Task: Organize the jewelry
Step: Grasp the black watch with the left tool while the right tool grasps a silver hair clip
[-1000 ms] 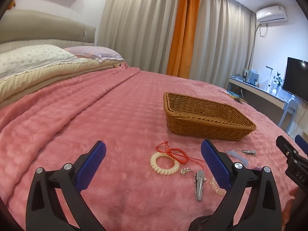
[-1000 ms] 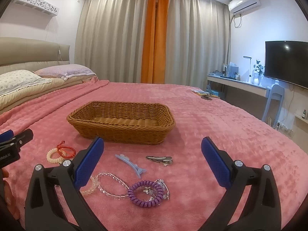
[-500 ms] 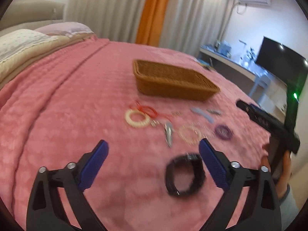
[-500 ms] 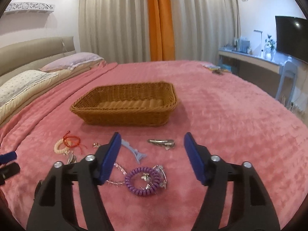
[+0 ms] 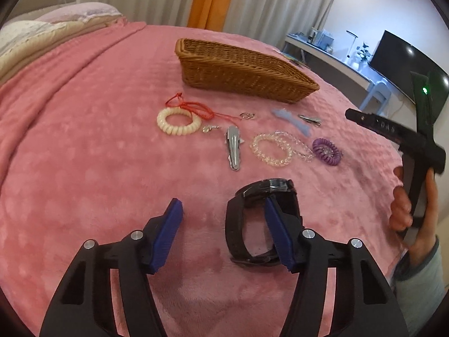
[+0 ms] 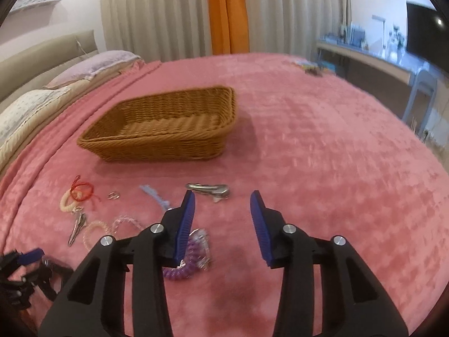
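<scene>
A bed spread with a pink plush blanket (image 5: 84, 146) carries a wicker basket (image 5: 238, 73) toward its middle. In front of the basket lie a cream spiral hair tie (image 5: 178, 120) with a red cord (image 5: 196, 108) across it, a silver hair clip (image 5: 233, 147), a clear bead bracelet (image 5: 270, 150), a purple spiral hair tie (image 5: 327, 151), a pale blue clip (image 5: 291, 118) and, nearest, a black watch (image 5: 262, 219)

Since a second ago the left gripper (image 5: 221, 219) has narrowed its jaws and dropped toward the bedspread, and a black watch (image 5: 262, 221), unseen at first, now sits at lower centre against its right finger. The right gripper (image 6: 222, 219) has also narrowed and dipped, its left finger now overlapping the purple coil hair tie (image 6: 183, 264).
</scene>
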The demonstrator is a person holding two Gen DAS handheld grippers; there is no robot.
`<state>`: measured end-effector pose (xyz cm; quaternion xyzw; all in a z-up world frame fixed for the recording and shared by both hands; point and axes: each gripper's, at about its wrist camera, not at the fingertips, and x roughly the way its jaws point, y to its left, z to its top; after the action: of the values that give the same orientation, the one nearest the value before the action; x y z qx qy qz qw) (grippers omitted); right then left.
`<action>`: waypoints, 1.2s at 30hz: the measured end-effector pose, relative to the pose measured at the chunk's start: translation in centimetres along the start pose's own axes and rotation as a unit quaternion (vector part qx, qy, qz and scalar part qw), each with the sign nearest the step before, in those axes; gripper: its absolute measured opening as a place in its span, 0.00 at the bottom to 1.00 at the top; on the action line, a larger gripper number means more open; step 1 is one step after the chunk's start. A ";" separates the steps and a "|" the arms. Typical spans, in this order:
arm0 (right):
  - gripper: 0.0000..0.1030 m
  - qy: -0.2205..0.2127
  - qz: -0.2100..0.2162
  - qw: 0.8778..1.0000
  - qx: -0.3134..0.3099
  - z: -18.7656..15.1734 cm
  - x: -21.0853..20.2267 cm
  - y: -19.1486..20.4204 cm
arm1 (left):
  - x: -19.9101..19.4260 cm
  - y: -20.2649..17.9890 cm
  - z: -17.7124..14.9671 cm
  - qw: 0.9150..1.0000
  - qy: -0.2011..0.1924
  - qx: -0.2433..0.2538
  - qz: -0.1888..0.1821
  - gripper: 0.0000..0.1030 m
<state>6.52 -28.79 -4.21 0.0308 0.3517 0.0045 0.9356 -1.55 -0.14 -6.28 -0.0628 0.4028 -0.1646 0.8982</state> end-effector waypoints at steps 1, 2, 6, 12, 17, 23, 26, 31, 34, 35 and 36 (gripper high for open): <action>0.36 0.011 0.005 1.000 -0.007 0.6 0.8 -0.3 | -0.1 0.0 0.0 1.000 0.001 0.000 -0.001 0.56; 0.36 0.015 0.011 1.000 -0.015 0.9 1.4 -0.4 | -0.1 -0.1 0.1 1.000 0.000 0.001 0.000 0.56; 0.36 0.048 0.052 0.997 -0.019 2.1 4.8 -1.2 | 0.0 -0.1 0.2 1.000 0.000 -0.004 -0.007 0.56; 0.36 0.097 0.091 0.991 -0.005 2.6 9.1 -0.8 | 0.1 -0.2 0.1 1.000 -0.003 -0.002 -0.008 0.56; 0.36 0.116 0.129 0.984 -0.037 1.2 8.4 1.1 | 0.1 -0.4 0.0 1.000 -0.003 0.002 -0.006 0.56; 0.36 0.096 0.098 0.989 -0.054 0.8 7.3 2.0 | -0.2 -0.2 0.2 1.000 0.004 -0.008 -0.017 0.56; 0.33 0.102 0.075 0.990 -0.060 1.0 8.3 2.1 | -0.3 -0.1 0.3 1.000 0.003 -0.012 -0.023 0.56; 0.20 0.092 0.069 0.990 -0.076 0.7 8.1 2.6 | 0.4 -0.5 0.1 1.000 0.012 -0.007 -0.007 0.50; 0.20 0.082 0.056 0.992 -0.081 0.3 7.6 2.8 | 0.4 -0.6 0.1 1.000 0.011 -0.002 -0.005 0.45; 0.20 0.077 0.053 0.992 -0.080 0.2 7.2 2.8 | 0.4 -0.6 0.1 1.000 0.012 -0.004 -0.012 0.36; 0.20 0.071 0.050 0.993 -0.078 0.2 6.8 2.7 | 0.5 -0.6 0.1 1.000 0.016 -0.005 -0.018 0.32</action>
<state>11.82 -25.93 -8.38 -0.0251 0.4142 0.0814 0.9062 -1.30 -0.92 -6.44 -0.0721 0.4167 -0.1800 0.8881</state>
